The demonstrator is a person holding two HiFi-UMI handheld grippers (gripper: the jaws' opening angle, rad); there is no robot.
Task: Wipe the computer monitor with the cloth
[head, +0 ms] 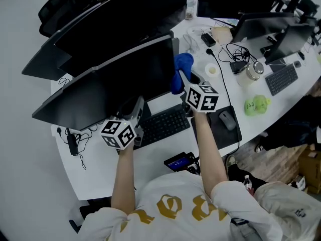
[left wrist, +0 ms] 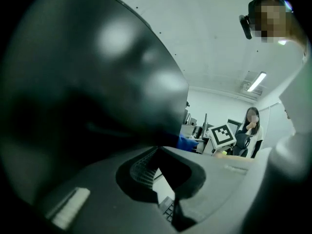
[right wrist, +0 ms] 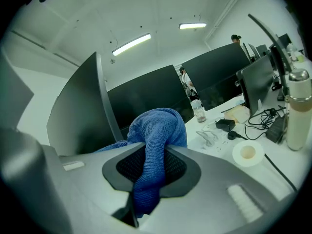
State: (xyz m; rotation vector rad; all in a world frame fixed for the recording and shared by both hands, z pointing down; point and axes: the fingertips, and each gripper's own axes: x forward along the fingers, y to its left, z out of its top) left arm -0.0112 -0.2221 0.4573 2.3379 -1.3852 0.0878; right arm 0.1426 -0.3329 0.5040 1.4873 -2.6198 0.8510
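The computer monitor (head: 113,84) stands dark and leaning on the white desk, and it fills the upper left of the left gripper view as a dark blur (left wrist: 83,82). A blue cloth (head: 181,67) hangs at the monitor's right edge with my right gripper (head: 179,80) shut on it. In the right gripper view the cloth (right wrist: 156,130) bulges above the jaws (right wrist: 148,167) and runs down between them, beside the monitor's edge (right wrist: 80,111). My left gripper (head: 138,109) sits just under the monitor's lower edge. Its jaws (left wrist: 163,172) are together with nothing between them.
A black keyboard (head: 163,126) lies under the monitor, with a mouse (head: 227,119) on a dark pad to its right. A tape roll (head: 212,70), cables, a green object (head: 257,105) and a second keyboard (head: 282,78) crowd the right. More monitors (head: 115,24) stand behind. A bottle (right wrist: 297,108) is near.
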